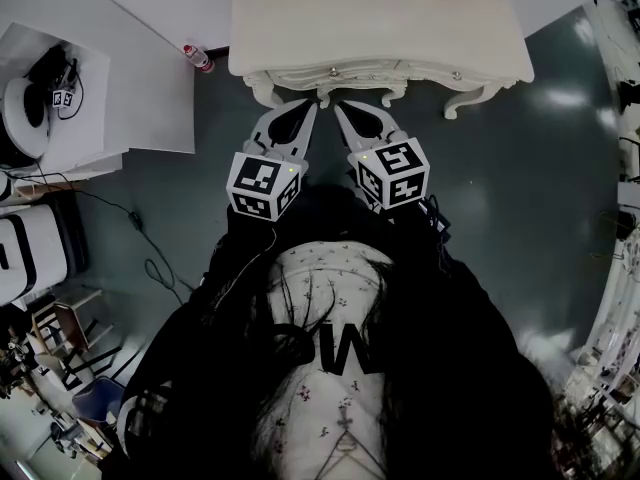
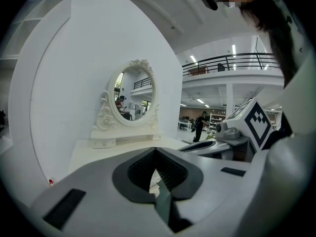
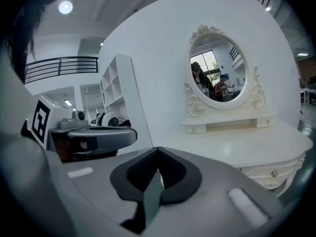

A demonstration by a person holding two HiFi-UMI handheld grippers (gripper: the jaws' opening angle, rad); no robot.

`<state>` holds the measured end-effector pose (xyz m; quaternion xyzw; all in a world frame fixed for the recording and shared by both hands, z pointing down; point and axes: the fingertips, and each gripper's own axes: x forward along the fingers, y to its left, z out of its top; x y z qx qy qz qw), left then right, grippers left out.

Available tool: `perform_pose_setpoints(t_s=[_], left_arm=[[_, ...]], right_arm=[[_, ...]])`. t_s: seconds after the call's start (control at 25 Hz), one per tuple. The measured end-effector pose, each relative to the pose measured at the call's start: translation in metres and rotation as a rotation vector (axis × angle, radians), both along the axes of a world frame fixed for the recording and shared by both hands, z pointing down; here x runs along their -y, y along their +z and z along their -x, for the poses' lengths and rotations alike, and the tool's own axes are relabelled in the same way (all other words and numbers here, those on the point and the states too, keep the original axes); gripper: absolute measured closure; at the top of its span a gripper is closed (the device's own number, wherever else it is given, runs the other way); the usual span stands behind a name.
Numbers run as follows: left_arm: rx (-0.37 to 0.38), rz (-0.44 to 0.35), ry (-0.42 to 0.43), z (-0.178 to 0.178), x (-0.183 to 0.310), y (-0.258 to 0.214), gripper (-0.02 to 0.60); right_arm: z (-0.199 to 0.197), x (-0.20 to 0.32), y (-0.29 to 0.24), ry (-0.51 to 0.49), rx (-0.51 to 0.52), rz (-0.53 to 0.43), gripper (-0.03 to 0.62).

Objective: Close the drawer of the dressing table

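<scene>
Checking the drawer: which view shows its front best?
Right gripper view: the drawer front and its knob are in plain sight. Head view shows only its carved edge from above; left gripper view shows just the tabletop and mirror.

Left tongs and right tongs, two; one dressing table; one oval mirror; one bottle.

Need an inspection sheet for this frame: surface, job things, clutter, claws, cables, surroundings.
Surface: table top bare except mirror at the back.
Job things: drawer front looks flush, likely closed.
Clutter: bottle on floor beside the table.
Claws: left claw and right claw both shut, empty, tips near the table front.
Cables: cable loose on floor, left.
Surroundings: desk with headphones, left; shelf.
</scene>
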<state>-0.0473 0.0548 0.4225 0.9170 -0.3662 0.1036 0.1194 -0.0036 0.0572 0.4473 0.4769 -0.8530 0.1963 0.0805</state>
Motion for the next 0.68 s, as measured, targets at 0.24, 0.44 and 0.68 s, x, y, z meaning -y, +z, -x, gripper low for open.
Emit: perform_pose_setpoints(t_s=[0.24,0.44,0.68], left_arm=[[0.011,-0.001,-0.018,0.001,-0.001,0.0,0.581],[0.012,0.001,-0.036,0.008,0.002,-0.001,0.581],[0.014,-0.008,-0.047,0.02,0.007,-0.002,0.581]], right_arm=[[0.0,-0.003,0.001,-0.015,0.007,0.005,0.586],[0.002,-0.003,0.003,-0.017,0.005,0.014,0.586],[0.014,0.002,0.001,-0.031,0.019,0.011,0.586]])
